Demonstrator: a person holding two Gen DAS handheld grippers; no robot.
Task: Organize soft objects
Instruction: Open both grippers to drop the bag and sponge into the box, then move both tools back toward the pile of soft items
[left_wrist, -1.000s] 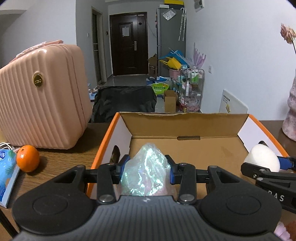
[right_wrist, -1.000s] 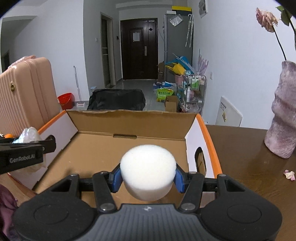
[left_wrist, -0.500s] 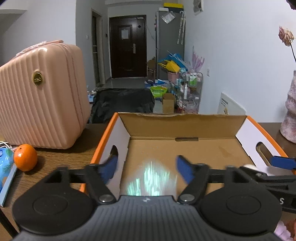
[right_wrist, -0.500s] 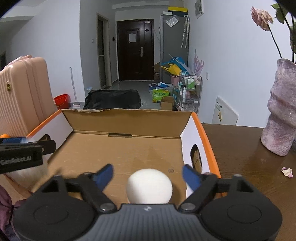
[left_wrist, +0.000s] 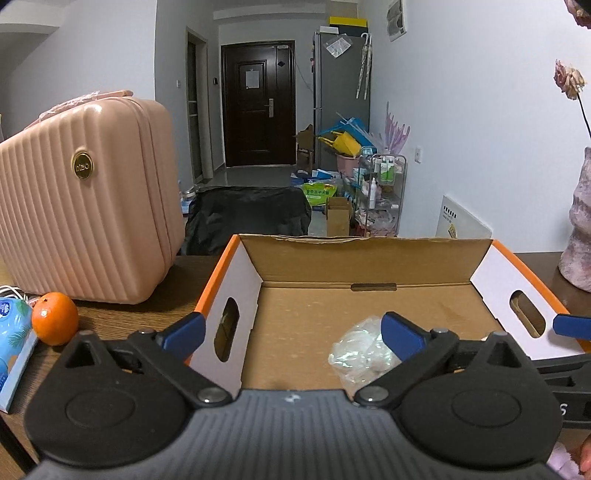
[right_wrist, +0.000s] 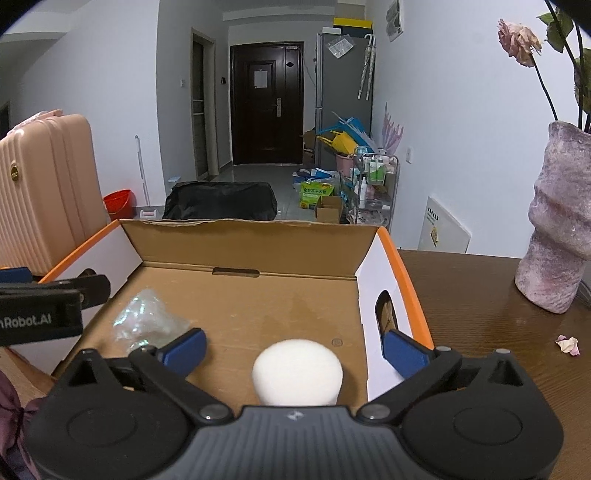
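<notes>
An open cardboard box (left_wrist: 369, 258) with orange rims sits on the dark wooden table. A crinkly iridescent bag (left_wrist: 360, 356) lies loose on the box floor. My left gripper (left_wrist: 291, 334) hovers over the box's near left part, its jaws opening wide, and the bag lies by the right pad without being pressed. In the right wrist view a white foam ball (right_wrist: 297, 369) rests on the box floor (right_wrist: 258, 310). My right gripper (right_wrist: 294, 350) is above it, jaws opening, both pads well clear of the ball. The bag (right_wrist: 144, 325) lies left of the ball.
A pink ribbed suitcase (left_wrist: 85, 206) stands left of the box, with an orange (left_wrist: 54, 318) and a blue tissue pack (left_wrist: 11, 332) beside it. A mauve vase (right_wrist: 557, 229) and a fallen petal (right_wrist: 569, 344) are on the table right of the box.
Both grippers went from shut to wide open. The iridescent bag and the white foam ball were let go and dropped to the box floor. Neither hand shifted.
</notes>
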